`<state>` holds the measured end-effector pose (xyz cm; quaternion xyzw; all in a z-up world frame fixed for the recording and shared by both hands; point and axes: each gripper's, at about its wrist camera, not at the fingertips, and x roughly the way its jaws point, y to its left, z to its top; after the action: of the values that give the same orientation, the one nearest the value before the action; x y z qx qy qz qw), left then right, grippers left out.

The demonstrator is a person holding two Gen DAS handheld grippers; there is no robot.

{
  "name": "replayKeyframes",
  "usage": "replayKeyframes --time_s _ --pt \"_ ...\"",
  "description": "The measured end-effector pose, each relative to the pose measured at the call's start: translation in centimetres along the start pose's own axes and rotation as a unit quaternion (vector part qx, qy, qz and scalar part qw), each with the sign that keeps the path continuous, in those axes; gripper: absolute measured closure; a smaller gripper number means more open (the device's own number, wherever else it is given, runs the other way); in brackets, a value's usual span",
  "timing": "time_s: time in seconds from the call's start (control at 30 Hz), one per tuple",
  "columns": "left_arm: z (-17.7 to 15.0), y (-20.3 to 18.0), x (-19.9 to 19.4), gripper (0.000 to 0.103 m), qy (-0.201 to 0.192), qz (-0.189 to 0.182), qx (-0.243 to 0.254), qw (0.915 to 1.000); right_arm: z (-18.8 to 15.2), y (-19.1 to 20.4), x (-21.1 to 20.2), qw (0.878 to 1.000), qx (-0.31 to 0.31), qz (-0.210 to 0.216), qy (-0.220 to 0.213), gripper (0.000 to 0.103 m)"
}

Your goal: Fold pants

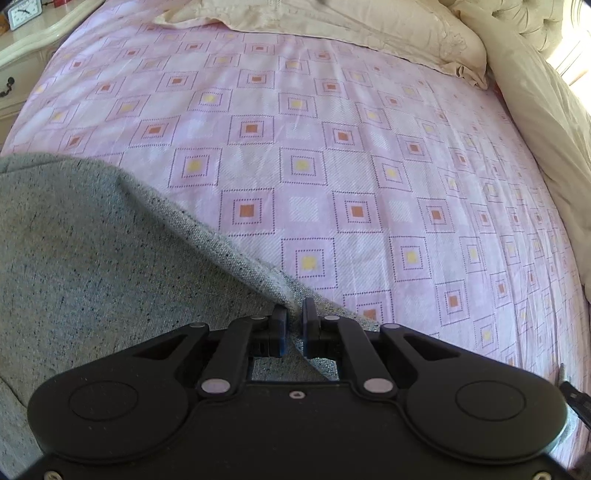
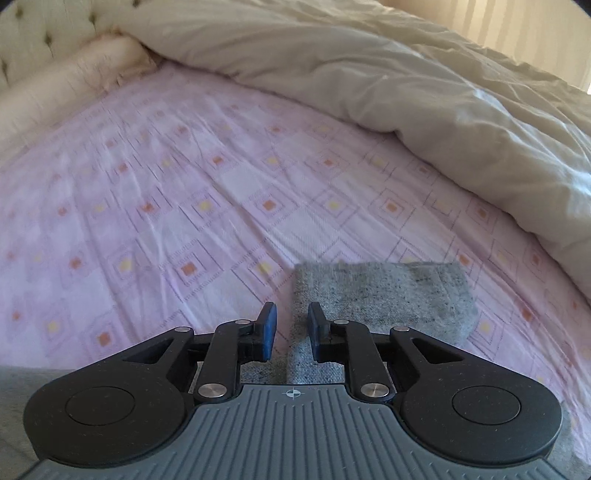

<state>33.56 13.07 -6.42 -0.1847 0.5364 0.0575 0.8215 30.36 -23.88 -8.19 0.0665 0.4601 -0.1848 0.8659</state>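
Against the pants' (image 1: 92, 258) diagonal edge my left fingers (image 1: 294, 317) pinch the fabric, while my right fingers (image 2: 291, 325) hang released over its folded end.

Readable text: none showing | Clock (image 1: 25, 15) on nightstand (image 1: 27, 55): dial marks too small, nothing reading legibly | Left hand-held gripper (image 1: 294, 319) body: small triangle mark showing, no lettering | Right hand-held gripper (image 2: 290, 325) body: crosshair mark showing, no lettering
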Motion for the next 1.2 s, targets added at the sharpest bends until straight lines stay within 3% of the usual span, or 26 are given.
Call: replayKeyframes --time_s 0.13,0.2,0.27,0.43,0.67,0.73,0.97,1.2 --pt "-0.2 0.1 -0.2 0.094 -0.001 -0.002 -0.001 1.0000 -0.3 -0.2 0.0 0.999 -0.029 -0.020 0.007 0.089" --pt "-0.2 0.2 -0.5 0.096 -0.002 -0.005 -0.003 1.0000 0.6 -1.9 -0.4 1.000 0.000 0.016 0.025 0.098" --pt "-0.2 0.3 -1.2 0.097 -0.010 -0.010 -0.006 0.9999 1.8 -4.3 -1.3 0.998 0.037 0.049 0.031 0.099" --pt "0.2 0.1 -4.9 0.098 -0.046 -0.026 -0.007 0.9986 5.2 -10.1 -6.6 0.993 0.075 0.086 -0.032 0.099" --pt "-0.4 -0.2 -12.3 0.097 -0.106 -0.028 0.017 0.9938 5.9 -18.8 -12.4 0.970 0.169 0.156 -0.077 0.099" --pt "-1.3 0.0 -14.1 0.097 -0.116 -0.042 0.020 0.9922 4.7 -20.4 -12.8 0.967 0.181 0.165 -0.073 0.099" --pt "-7.1 0.0 -18.3 0.097 -0.147 -0.050 0.056 0.9863 -0.2 -22.1 -13.2 0.977 0.152 0.139 -0.055 0.099" --pt "-13.4 0.9 -18.6 0.097 -0.135 -0.041 0.094 0.9856 -6.8 -25.7 -13.5 0.974 0.178 0.136 -0.023 0.099"
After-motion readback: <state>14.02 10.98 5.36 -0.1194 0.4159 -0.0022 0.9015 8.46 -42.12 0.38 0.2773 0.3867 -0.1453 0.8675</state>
